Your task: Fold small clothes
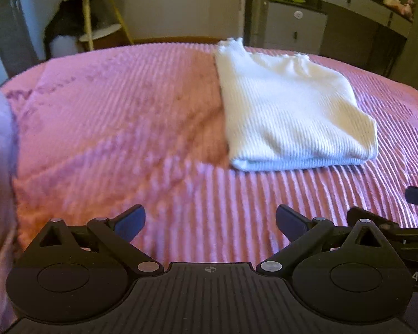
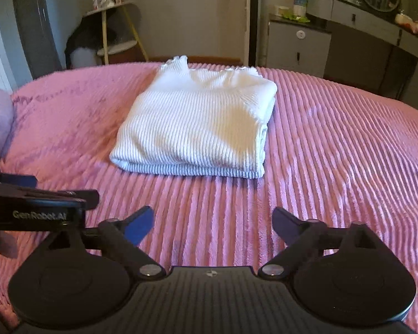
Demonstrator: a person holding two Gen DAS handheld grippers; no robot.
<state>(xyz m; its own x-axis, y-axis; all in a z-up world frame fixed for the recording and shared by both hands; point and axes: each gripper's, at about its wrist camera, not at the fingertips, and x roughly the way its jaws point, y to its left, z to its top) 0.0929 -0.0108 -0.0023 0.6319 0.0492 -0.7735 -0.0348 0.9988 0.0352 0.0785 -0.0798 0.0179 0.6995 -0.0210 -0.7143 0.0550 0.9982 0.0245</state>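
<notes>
Hovering over the near part of the pink ribbed bedspread [image 2: 334,144], I hold my left gripper [image 1: 210,220] and right gripper [image 2: 213,222] spread wide, nothing between their fingers. The white ribbed top [image 2: 197,122] lies folded into a neat stack mid-bed, toward the far edge, so folding looks finished. No containers are in view.

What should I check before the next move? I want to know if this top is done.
1. Top folded into a compact stack: ok.
2. Top lies flat on the bedspread: ok.
3. Left gripper open and empty: ok.
4. Right gripper open and empty: ok.
5. Both grippers clear of the top: ok.
6. More clothes waiting to fold: cannot tell.
</notes>
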